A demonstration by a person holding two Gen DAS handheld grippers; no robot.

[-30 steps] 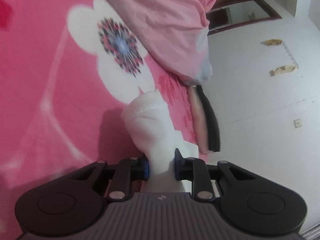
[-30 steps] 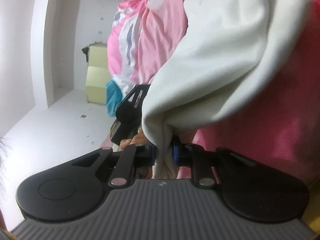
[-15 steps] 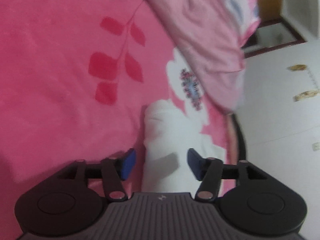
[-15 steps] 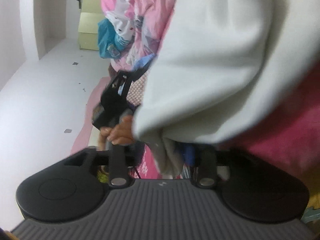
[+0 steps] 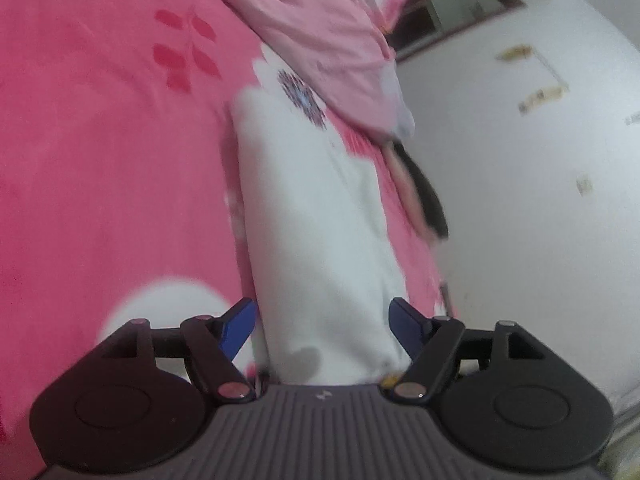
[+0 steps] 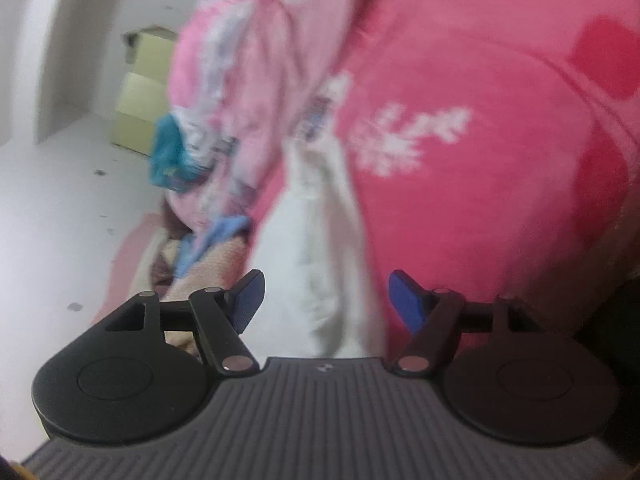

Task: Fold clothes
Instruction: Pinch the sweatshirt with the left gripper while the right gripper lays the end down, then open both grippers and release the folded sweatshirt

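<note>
No writing can be read anywhere in either view; the only mark is a small pale emblem on the ribbed grey body of each gripper, too small to make out. As for containers, a pale yellow-green box (image 6: 140, 108) stands on the white floor (image 6: 60, 208) by the wall, its flaps up, its contents hidden.

The white garment (image 5: 312, 232) lies on the bed's pink bedspread (image 5: 100, 168), a soft, smooth, long folded band running away from the camera; the bedspread is plush, printed with red leaves and white flowers. The left gripper (image 5: 322, 326) has its blue-tipped fingers (image 5: 238, 328) spread wide and released; they have just been opening; the cloth lies between them, the pads not pressing it. In the right wrist view the same garment (image 6: 320, 240) shows as a creased, cream-white strip near the bed's edge; the right gripper (image 6: 326, 300) likewise stands parted, its fingers (image 6: 406, 300) having just opened, the cloth below and between them but not gripped.

A rumpled pale pink quilt (image 5: 332, 40) is heaped at the far side of the bed; beside it in the right view lies a teal cloth (image 6: 168, 152); a dark wooden frame (image 5: 452, 12) lines the white wall.
</note>
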